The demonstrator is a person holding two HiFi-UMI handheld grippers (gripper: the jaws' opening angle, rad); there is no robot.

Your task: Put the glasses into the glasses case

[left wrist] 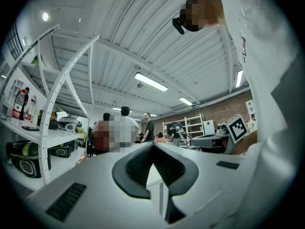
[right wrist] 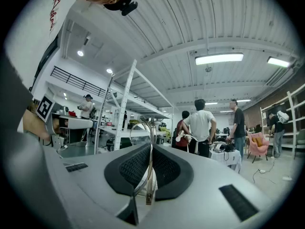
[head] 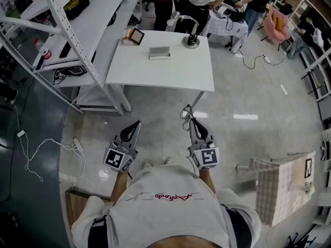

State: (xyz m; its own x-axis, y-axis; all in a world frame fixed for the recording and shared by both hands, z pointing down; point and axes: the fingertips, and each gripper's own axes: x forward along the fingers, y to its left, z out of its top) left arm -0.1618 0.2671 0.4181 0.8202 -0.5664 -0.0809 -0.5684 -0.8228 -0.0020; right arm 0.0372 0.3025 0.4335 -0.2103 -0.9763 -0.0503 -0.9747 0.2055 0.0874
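Person's white top [head: 165,200]: fills the lower edge of the head view.
Right gripper [head: 191,121]: clamped on the glasses [right wrist: 149,175], whose thin wire frame is pinched between its pads; held above the floor [head: 248,92], well short of the counter.
Left gripper [head: 137,124]: jaws pressed together with nothing between them, level with the right one.
Counter [head: 165,74]: white, ahead of both grippers.
Glasses case [head: 159,52]: grey, near the counter's far edge, beside a lamp [head: 190,40].

A white table [head: 170,71] bears a desk lamp [head: 190,40] and small frame [head: 136,35], beside white shelving [head: 95,19].
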